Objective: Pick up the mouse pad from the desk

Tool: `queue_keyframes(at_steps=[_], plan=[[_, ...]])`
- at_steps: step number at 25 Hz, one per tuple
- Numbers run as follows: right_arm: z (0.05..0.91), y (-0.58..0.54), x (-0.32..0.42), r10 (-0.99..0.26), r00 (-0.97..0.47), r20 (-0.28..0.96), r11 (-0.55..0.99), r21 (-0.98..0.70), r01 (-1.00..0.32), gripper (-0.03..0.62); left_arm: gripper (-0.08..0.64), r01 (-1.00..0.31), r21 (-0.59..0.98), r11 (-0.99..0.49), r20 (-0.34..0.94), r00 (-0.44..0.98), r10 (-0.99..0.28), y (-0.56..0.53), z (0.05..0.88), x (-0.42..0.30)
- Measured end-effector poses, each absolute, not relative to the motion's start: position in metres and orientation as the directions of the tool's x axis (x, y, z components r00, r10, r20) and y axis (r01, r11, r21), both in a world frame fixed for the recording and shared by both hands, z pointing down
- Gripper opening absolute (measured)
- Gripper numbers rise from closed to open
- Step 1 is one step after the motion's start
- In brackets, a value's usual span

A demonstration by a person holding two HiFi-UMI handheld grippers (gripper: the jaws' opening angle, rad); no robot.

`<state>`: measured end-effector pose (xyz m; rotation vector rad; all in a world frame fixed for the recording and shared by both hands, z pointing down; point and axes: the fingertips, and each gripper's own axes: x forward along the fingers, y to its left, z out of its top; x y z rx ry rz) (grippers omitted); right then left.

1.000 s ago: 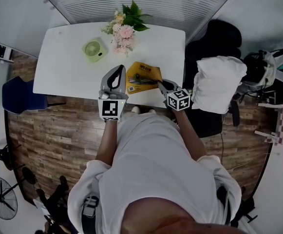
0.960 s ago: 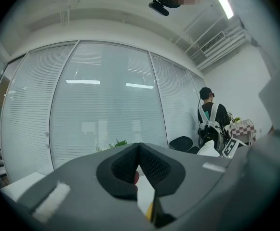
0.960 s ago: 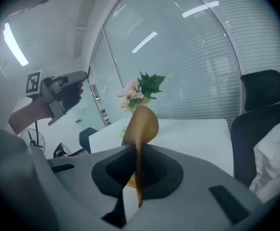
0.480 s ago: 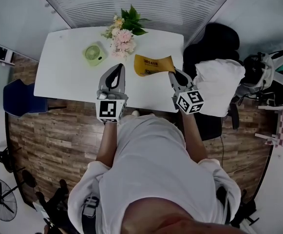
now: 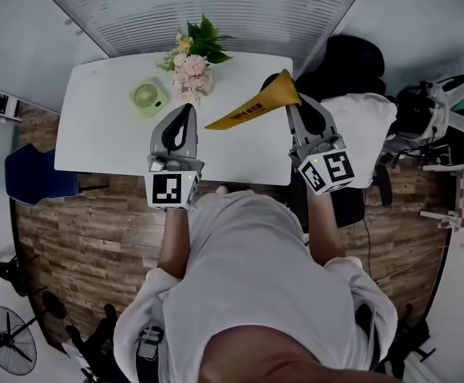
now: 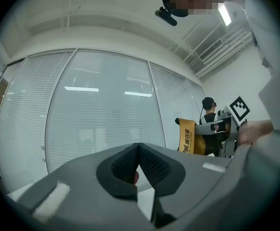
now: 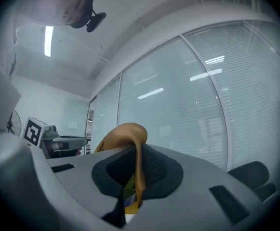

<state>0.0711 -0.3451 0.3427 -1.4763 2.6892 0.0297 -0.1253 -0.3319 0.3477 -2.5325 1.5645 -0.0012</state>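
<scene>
The yellow mouse pad (image 5: 251,106) hangs in the air above the white desk (image 5: 104,126), drooping to the left. My right gripper (image 5: 289,102) is shut on its right edge; in the right gripper view the pad (image 7: 130,138) is pinched thin between the dark pads and curls over the top. My left gripper (image 5: 185,112) is held level over the desk's near edge, jaws shut with nothing between them (image 6: 139,159). The left gripper view shows the pad (image 6: 188,136) to its right, apart from it.
A green desk fan (image 5: 148,96) and a vase of flowers (image 5: 193,58) stand at the desk's back. A black chair with a white pillow (image 5: 367,126) is right of the desk. A blue chair (image 5: 32,172) sits at the left. Glass blinds stand behind.
My right gripper has risen with the mouse pad, lifting it off the desk until it hangs in the air. My left gripper has also risen a little, still shut.
</scene>
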Motion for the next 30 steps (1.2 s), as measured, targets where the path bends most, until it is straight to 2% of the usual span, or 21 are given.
queue_keyframes(at_steps=[12, 30], plan=[[0.277, -0.323, 0.06, -0.846, -0.504, -0.171, 0.486, 0.14, -0.863, 0.025, -0.006, -0.868, -0.164, -0.469, -0.159, 0.493, -0.856, -0.319, 0.302, -0.12], [0.281, -0.314, 0.047, -0.833, -0.533, -0.15, 0.515, 0.144, -0.845, 0.024, -0.006, -0.856, -0.167, -0.49, -0.126, 0.511, -0.85, -0.314, 0.312, -0.123]])
